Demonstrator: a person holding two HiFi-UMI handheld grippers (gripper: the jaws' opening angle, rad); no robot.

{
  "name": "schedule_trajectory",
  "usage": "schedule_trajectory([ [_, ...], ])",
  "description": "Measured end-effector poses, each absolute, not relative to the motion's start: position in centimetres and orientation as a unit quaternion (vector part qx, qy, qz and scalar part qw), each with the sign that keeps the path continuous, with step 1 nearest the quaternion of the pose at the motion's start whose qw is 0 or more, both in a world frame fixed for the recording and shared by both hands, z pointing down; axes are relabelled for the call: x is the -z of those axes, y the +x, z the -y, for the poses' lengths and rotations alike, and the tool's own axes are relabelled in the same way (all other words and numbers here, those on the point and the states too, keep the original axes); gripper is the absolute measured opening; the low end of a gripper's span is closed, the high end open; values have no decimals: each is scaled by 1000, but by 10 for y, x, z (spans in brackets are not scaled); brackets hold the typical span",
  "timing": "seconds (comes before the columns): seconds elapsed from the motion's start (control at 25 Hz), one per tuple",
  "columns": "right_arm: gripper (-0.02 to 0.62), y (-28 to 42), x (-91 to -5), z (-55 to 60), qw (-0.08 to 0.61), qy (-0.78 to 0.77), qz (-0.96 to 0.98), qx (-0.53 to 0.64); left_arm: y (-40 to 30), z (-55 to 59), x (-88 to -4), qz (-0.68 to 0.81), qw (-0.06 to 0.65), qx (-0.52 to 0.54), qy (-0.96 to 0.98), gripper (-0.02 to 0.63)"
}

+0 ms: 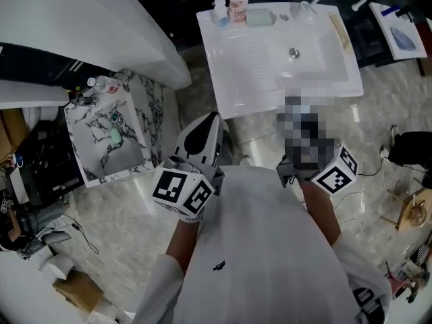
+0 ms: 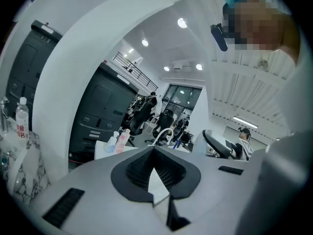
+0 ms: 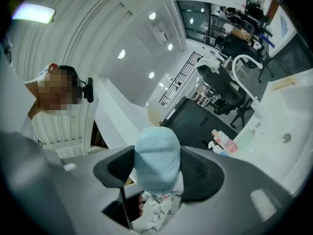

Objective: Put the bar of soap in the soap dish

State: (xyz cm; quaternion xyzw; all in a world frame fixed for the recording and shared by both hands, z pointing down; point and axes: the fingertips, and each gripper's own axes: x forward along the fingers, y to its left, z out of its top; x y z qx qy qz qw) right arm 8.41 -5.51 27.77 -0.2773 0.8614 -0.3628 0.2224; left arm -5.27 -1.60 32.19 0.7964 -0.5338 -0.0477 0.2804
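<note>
The right hand-held gripper [image 3: 157, 174] held one blue soap [image 3: 155, 153]. The left hand-held gripper [image 2: 154, 166] was pinched together, holding nothing.

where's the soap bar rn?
Right gripper view: the pale blue soap bar sits clamped between the right tongs, held close in front of the person, short of the white sink.

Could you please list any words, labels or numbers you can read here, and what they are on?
Water bottle: red label print, too blurred to read.
Pink bottle on the sink: label too small to read.
Gripper cubes: square patterns only, no words.
</note>
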Motion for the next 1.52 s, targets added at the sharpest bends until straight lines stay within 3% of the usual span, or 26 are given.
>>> schedule_trajectory([
  [0.8, 298, 42, -268, 161, 229, -354, -848, 321, -110, 119, -310, 485, 270, 78, 828, 0],
  [1.52, 298, 51, -292, 213, 207, -365, -845, 331, -101, 147, -326, 500, 288, 61, 814, 0],
])
